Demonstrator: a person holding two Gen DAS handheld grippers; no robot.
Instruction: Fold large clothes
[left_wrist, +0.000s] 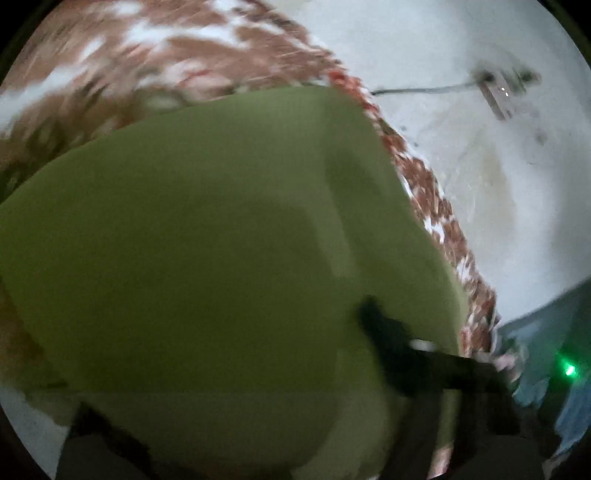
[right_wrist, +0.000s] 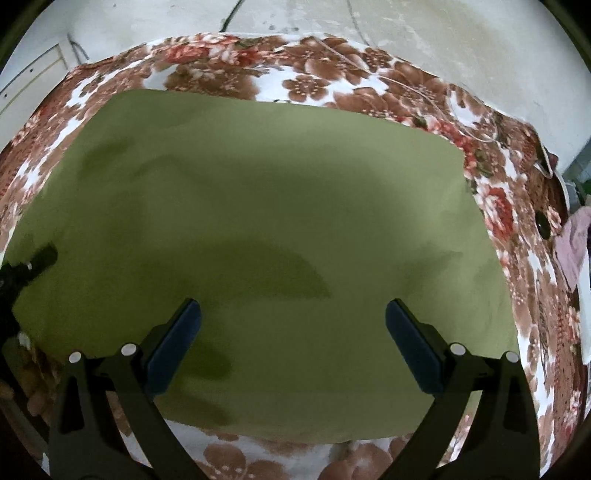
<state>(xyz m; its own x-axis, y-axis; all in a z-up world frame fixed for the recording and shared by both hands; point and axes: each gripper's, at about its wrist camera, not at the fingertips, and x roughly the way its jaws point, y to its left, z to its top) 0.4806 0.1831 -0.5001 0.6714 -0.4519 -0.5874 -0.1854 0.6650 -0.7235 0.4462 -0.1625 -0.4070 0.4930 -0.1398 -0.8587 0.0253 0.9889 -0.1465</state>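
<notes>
right gripper (right_wrist: 293, 347) jaws spread wide, blue pads (right_wrist: 173, 347) hovering over the near part of the green cloth (right_wrist: 258, 206), nothing between them. cloth lies flat as a broad rectangle on the floral bedspread (right_wrist: 332, 85), which borders it on all sides. left gripper (right_wrist: 29, 266) enters at the cloth's left edge in the right wrist view, only a dark tip visible; in the blurred left wrist view its fingers are lost in dark shapes, so cannot tell whether it is spread or clamped. no containers seen. pale floor (left_wrist: 461, 48) beyond the bed; small object with a cable (left_wrist: 498, 92) on it, too smeared to identify. pinkish fabric (right_wrist: 572, 243) cut off at right edge.
</notes>
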